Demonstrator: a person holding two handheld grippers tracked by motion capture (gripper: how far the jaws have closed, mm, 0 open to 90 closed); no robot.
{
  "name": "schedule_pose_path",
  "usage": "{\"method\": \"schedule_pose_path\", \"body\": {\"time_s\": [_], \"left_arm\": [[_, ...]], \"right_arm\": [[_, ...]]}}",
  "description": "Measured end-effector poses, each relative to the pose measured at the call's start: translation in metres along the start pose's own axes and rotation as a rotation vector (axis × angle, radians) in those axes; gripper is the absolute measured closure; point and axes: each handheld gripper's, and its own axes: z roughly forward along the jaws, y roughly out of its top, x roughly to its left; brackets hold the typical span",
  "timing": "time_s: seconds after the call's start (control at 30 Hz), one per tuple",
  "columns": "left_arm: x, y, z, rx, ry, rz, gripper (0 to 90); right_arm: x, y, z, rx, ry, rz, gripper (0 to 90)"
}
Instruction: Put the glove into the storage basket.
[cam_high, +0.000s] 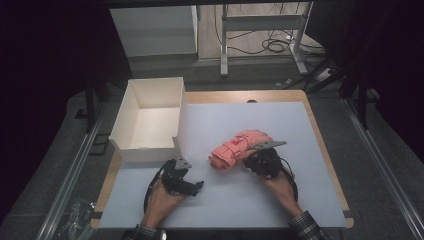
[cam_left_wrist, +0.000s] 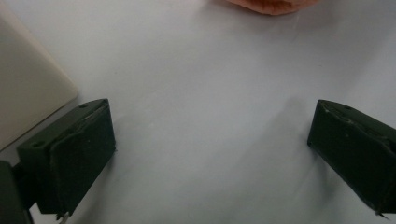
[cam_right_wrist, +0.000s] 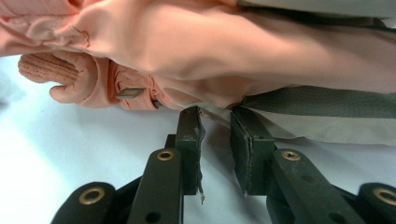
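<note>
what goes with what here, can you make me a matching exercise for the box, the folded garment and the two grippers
Things:
1. white open-topped cardboard box
2. folded salmon-pink fabric garment
3. left gripper
4. right gripper

States or places:
A. jaws nearly together at the garment's edge
B. jaws wide apart over bare mat
C. at the table's left edge
D. mid-mat, beside the right gripper

Pairs: 1-C, 2-D, 3-B, 4-A
</note>
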Motion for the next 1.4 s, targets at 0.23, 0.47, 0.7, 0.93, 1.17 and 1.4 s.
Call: {"method": "schedule_pose_path", "body": {"time_s": [0.23,0.47,0.7,0.93,1.17,1.4], "left_arm": [[-0.002,0.021,-0.003,0.010,-0.071,0.009,0.0],[-0.007,0.052,-0.007,0.032,-0.127,0.067,0.0],[-0.016,0.088,-0.019,0.060,-0.157,0.128,0.0],[-0.027,0.126,-0.023,0.106,-0.194,0.205,0.0],[-0.036,0.159,-0.007,0.163,-0.186,0.248,0.0],[-0.034,0.174,0.024,0.237,-0.167,0.280,0.0]], "right_arm": [[-0.003,-0.007,-0.009,0.007,-0.001,-0.007,66.5],[-0.015,-0.018,-0.030,-0.005,-0.041,-0.025,51.5],[-0.030,-0.033,-0.051,-0.010,-0.091,-0.035,40.4],[-0.044,-0.050,-0.068,-0.014,-0.119,-0.010,34.2],[-0.054,-0.061,-0.077,-0.026,-0.131,0.025,32.3],[-0.057,-0.068,-0.081,-0.041,-0.134,0.044,31.8]]}}
